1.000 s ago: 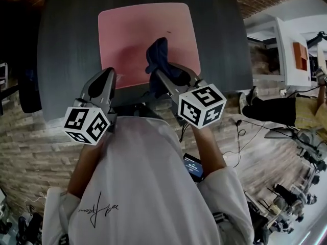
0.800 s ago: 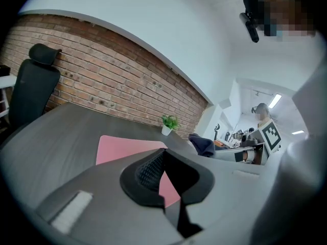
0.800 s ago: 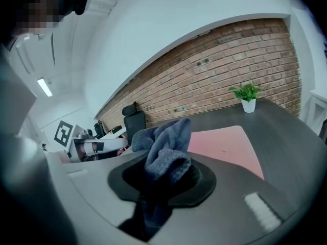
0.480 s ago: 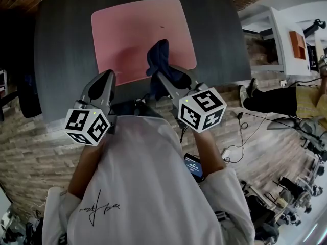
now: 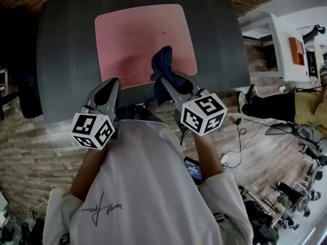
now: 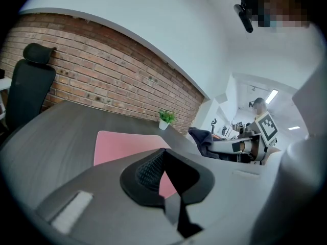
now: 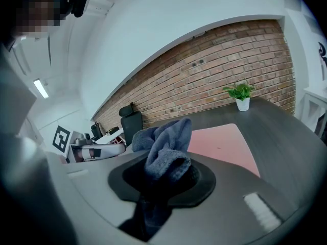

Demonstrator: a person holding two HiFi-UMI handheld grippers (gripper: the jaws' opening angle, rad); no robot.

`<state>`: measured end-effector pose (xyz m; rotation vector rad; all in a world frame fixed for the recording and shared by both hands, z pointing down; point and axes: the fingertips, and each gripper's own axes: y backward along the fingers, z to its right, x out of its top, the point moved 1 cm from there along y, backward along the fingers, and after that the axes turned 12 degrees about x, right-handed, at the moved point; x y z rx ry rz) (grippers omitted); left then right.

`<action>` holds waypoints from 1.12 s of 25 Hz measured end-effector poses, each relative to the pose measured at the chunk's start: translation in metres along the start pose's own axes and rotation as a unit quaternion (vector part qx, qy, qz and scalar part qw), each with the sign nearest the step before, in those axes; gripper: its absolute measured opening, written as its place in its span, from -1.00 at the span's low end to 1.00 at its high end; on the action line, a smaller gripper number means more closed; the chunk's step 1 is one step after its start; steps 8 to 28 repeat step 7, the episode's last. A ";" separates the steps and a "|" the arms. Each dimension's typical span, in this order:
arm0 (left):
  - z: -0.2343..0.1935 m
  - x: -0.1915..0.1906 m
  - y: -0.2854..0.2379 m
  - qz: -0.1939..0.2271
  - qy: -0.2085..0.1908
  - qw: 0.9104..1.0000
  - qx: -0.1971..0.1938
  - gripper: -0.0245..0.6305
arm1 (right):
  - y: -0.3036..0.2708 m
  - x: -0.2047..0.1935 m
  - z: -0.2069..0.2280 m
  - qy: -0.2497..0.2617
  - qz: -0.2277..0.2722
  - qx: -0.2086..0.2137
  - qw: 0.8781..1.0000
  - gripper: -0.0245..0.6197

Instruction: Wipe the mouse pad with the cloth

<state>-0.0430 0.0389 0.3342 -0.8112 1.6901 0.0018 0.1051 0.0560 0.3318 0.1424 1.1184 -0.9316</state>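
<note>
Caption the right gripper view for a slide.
Right gripper clamps a blue cloth, pink mouse pad ahead on the dark table.

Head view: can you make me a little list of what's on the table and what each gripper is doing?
table: dark grey
mouse pad: pink, lying flat on the table
cloth: dark blue, bunched up, over the pad's near right part
right gripper: fingers shut on the cloth
left gripper: fingers together, holding nothing, by the pad's near left corner
plant: small, in a white pot, at the table's far edge
</note>
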 end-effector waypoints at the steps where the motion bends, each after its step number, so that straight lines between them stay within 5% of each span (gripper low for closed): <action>1: 0.000 0.000 0.000 -0.002 -0.001 1.000 -0.002 -0.90 | -0.001 0.000 0.000 0.000 0.000 0.000 1.000 -0.64; 7: 0.018 -0.007 -0.005 -0.018 -0.007 0.999 -0.032 -0.89 | -0.002 -0.002 0.000 -0.002 0.000 0.006 1.000 -0.64; 28: 0.018 -0.007 -0.005 -0.018 -0.007 0.999 -0.032 -0.89 | -0.002 -0.002 0.000 -0.002 0.000 0.006 1.000 -0.64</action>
